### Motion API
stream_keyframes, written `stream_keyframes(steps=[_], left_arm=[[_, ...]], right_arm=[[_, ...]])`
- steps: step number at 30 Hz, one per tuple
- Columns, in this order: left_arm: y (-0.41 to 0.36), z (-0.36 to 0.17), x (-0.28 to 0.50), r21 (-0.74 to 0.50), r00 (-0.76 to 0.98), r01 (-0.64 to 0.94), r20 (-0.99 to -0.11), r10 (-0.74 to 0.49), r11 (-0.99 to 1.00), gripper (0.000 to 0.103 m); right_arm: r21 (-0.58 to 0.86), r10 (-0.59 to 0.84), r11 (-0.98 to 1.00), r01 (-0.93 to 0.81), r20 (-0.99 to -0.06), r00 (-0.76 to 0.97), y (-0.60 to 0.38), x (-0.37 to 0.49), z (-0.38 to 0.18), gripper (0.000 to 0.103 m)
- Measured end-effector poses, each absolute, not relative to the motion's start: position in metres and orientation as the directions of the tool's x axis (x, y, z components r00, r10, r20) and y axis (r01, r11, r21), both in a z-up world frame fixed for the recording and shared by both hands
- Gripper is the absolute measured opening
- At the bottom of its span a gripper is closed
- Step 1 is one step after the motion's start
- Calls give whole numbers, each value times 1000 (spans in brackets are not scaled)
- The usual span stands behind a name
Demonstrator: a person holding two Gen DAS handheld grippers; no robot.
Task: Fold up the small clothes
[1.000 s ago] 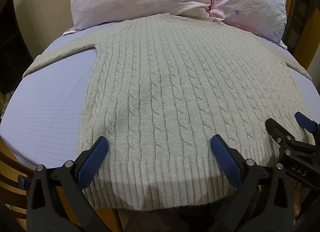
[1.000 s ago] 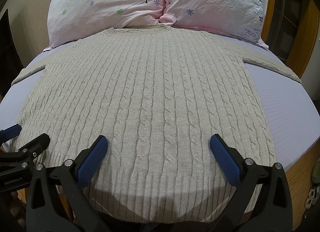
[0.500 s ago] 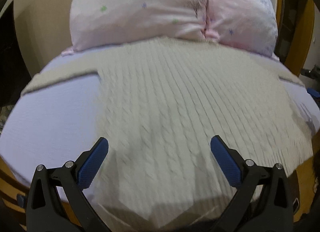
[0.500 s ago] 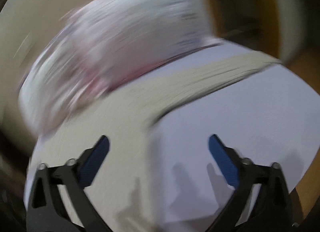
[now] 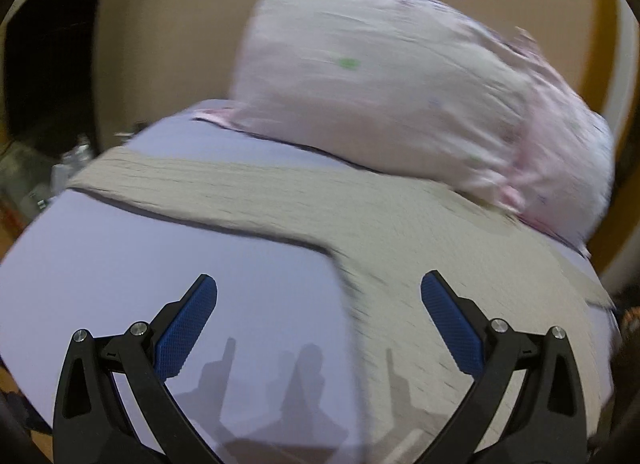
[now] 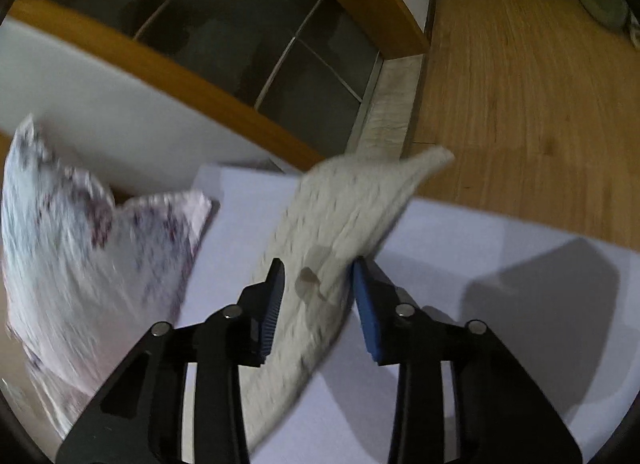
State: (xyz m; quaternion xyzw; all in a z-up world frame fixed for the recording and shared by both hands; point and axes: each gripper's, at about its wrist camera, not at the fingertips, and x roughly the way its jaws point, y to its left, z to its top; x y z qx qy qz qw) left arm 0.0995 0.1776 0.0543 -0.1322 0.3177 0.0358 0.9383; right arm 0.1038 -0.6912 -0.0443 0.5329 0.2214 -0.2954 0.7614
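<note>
The sweater [image 5: 420, 248] lies flat on the bed [image 5: 120, 264] just below the pillow [image 5: 400, 104]. The right gripper [image 6: 316, 300] has its jaws narrowed around the right sleeve [image 6: 348, 216], which runs straight ahead from them. The left gripper [image 5: 320, 328], jaws spread and empty, hovers below the left sleeve [image 5: 200, 188], which stretches crosswise.

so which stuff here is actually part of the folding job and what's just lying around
Part of the job:
- beige cable-knit sweater, spread on the bed
- its sleeve, between the right tongs
- left tongs, open above the sheet

Just lying about:
- pink pillow
- lavender sheet
- wooden floor
</note>
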Motion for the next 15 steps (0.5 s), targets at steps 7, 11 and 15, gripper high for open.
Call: stream_keyframes(steps=[7,11,15], left_arm=[[256,55,118,-267,755,-407,-636,158,873,102],[296,46,123,-345,745,-482,-646,169,805,102],[321,32,129,-419,732,-551,-658,177,721,102]], right_arm=[[494,-365,531,689,-600,712,-646,144,11,8],[313,-283,838,447,-450,847,-515,190,85,7],[147,-12,986,82,-428,904,-356,233,103,7]])
